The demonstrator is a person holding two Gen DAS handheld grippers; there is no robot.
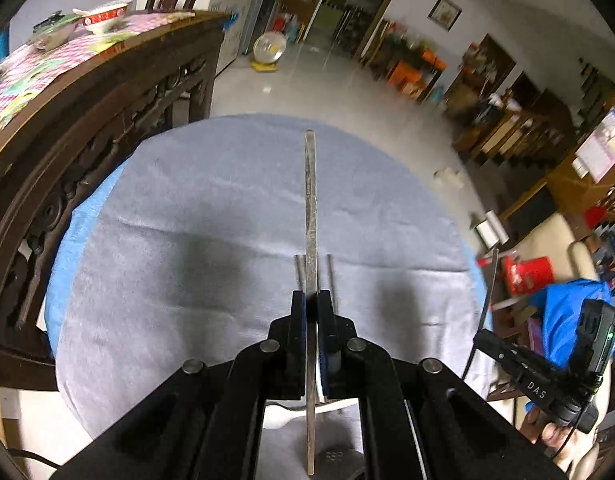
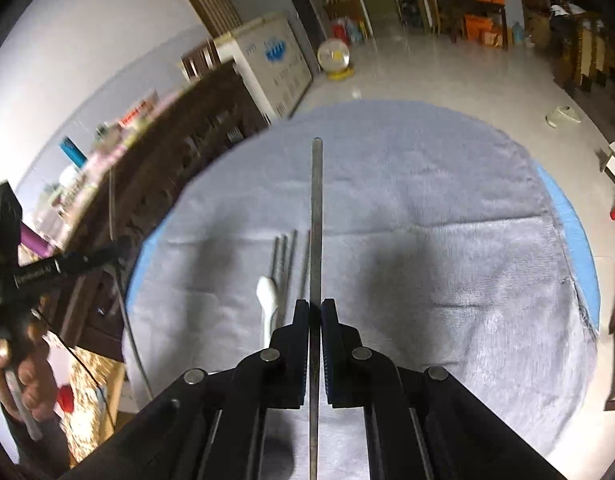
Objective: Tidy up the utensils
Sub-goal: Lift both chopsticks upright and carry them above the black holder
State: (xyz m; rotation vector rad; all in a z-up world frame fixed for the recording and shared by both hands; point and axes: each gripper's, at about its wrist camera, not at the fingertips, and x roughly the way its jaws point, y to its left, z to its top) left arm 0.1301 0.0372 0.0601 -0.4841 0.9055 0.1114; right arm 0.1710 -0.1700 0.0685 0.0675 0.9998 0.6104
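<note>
My left gripper (image 1: 311, 298) is shut on a flat metal utensil handle (image 1: 310, 208) that points forward above the grey towel (image 1: 187, 220). My right gripper (image 2: 315, 306) is shut on a thin metal utensil handle (image 2: 316, 208), also held above the towel. On the towel lie several metal chopsticks (image 2: 285, 264) side by side and a white spoon (image 2: 266, 296), just left of my right gripper. Two chopstick ends (image 1: 329, 276) and the white spoon (image 1: 279, 414) show under my left gripper. The right gripper shows at the right edge of the left wrist view (image 1: 483, 338).
The towel covers a round blue table (image 2: 575, 220). A dark carved wooden table (image 1: 107, 120) with bowls and a checked cloth stands close on the left. A tiled floor with a small fan (image 1: 269, 50) and shelves lies beyond.
</note>
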